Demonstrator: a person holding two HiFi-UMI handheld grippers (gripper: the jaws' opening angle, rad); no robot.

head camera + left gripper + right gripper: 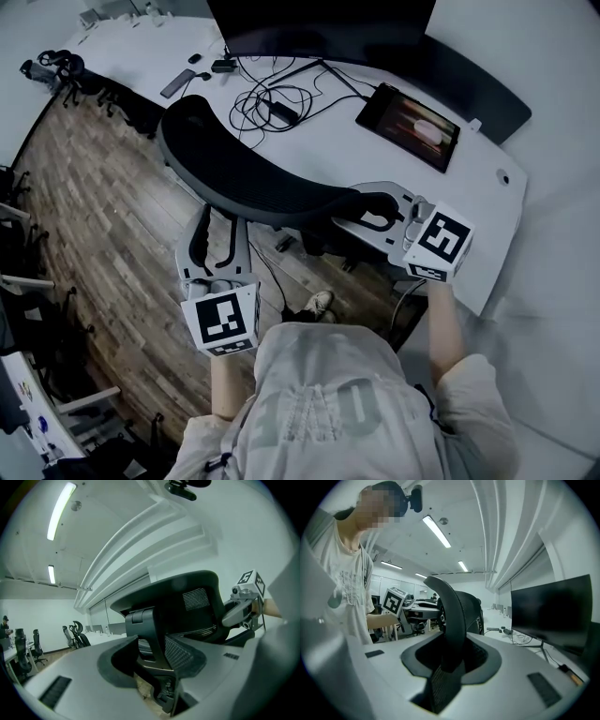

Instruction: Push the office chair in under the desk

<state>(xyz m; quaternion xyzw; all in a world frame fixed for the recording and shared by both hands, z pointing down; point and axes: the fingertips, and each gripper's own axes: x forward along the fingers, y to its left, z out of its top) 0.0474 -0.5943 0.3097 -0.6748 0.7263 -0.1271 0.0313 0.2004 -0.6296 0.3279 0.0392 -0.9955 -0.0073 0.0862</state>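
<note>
The black office chair (253, 178) stands at the white desk (487, 187), its curved mesh backrest facing me and its seat hidden beneath. My left gripper (218, 225) is shut on the backrest's left side; in the left gripper view (150, 667) a black frame bar of the chair (187, 606) runs between the jaws. My right gripper (370, 208) is shut on the backrest's right end. The right gripper view (450, 660) shows the rim of the backrest (452, 616) standing upright between the pads.
On the desk are a dark monitor (319, 28), a tablet (410, 124), tangled cables (267, 103) and a remote (178, 82). Wooden floor (103, 216) lies to the left, with other chairs (56, 70) at its far end. My shoe (319, 302) is under the chair.
</note>
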